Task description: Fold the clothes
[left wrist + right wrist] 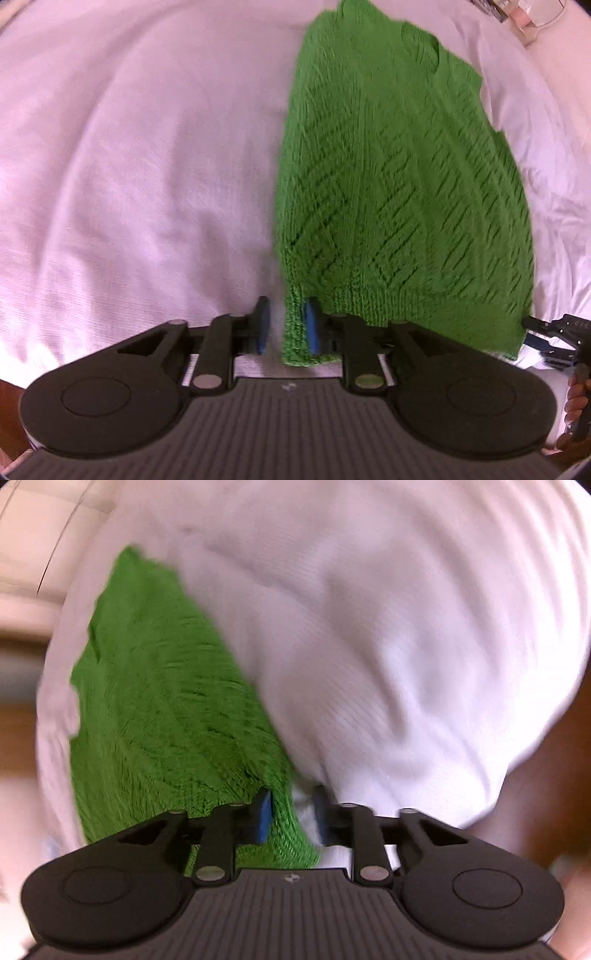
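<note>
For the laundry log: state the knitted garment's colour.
Bright green garment, with a diagonal knit; clearest in left wrist view.

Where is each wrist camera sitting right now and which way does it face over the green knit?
Left wrist: on the left gripper, angled down over the green knit on the white sheet; its own blue pads show, plus the right gripper and fingers.
Right wrist: on the right gripper, angled down at the knit's other near corner; only its own pads show.
Shared: knit, sheet.
</note>
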